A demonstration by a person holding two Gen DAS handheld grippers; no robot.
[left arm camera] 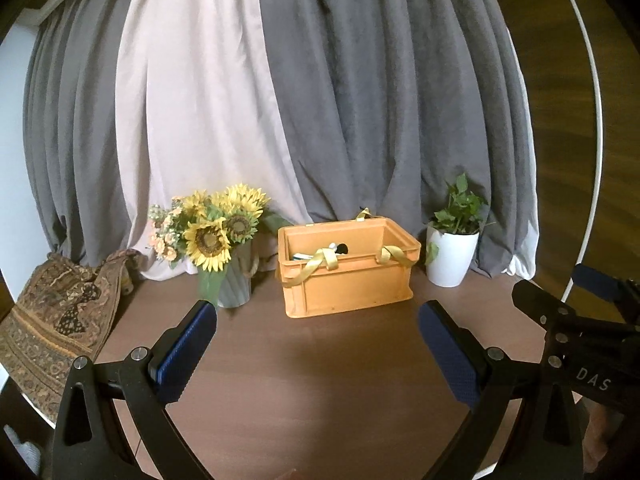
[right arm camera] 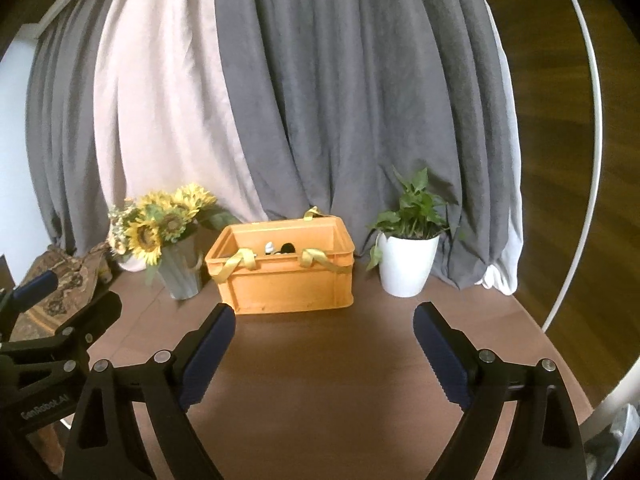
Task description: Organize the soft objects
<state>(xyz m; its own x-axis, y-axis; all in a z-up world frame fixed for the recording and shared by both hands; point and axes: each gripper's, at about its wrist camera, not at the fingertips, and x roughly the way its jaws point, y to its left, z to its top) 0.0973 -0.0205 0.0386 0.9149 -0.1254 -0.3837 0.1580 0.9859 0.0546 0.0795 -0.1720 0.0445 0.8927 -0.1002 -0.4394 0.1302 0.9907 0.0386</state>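
Note:
An orange plastic crate (left arm camera: 352, 284) stands at the back of the brown table, also in the right wrist view (right arm camera: 288, 284). Yellow ribbon straps (left arm camera: 320, 262) hang over its front rim, and soft items, white and black (left arm camera: 338, 247), lie inside, mostly hidden. My left gripper (left arm camera: 318, 320) is open and empty, held above the table in front of the crate. My right gripper (right arm camera: 324, 322) is open and empty, also in front of the crate. Each gripper shows at the edge of the other's view.
A grey vase of sunflowers (left arm camera: 224, 240) stands left of the crate. A white pot with a green plant (left arm camera: 452, 252) stands to its right. A patterned brown cloth (left arm camera: 56, 320) drapes over the table's left edge. Grey and pale curtains (left arm camera: 280, 100) hang behind.

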